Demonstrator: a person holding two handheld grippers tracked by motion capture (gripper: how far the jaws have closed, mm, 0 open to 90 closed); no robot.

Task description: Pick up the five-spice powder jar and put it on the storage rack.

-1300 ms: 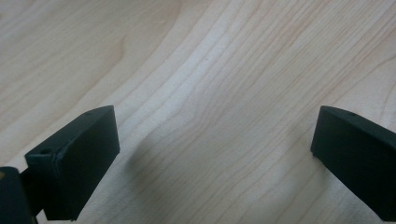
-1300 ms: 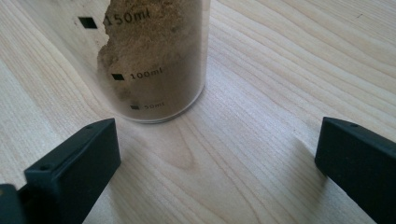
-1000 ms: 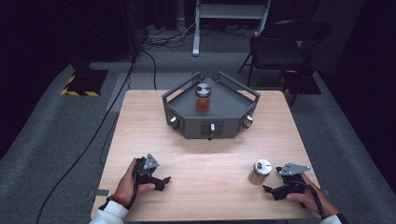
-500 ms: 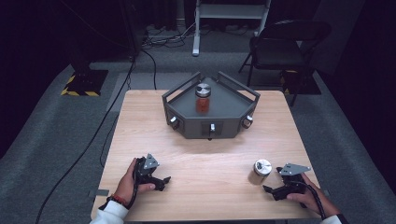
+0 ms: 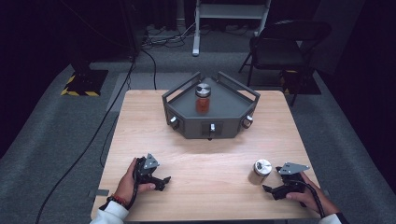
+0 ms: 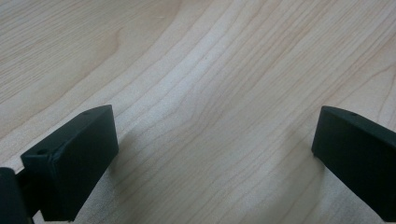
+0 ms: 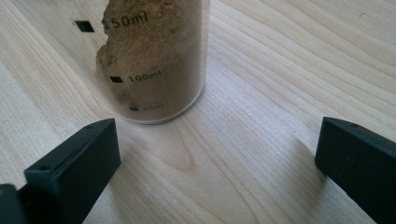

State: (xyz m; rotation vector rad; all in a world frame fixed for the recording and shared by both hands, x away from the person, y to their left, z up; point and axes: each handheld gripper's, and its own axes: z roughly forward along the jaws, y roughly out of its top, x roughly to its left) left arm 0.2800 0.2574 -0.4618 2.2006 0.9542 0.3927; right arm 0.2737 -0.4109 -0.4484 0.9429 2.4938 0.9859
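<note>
Right gripper [image 7: 217,154]: jaws wide apart, clamped on nothing, resting low over the table [image 5: 205,154].
Left gripper [image 6: 212,154]: jaws wide apart over bare wood, holding nothing.
Change: none; both grippers and both jars lie where they did a second ago.
Near jar [image 7: 154,60]: just ahead of the right gripper, nearer its left jaw, upright, brown powder inside, not touched.
Far jar [image 5: 202,98]: well ahead of both grippers, standing on the grey tray [image 5: 224,100].
Count: two grippers, two jars, one tray.
</note>
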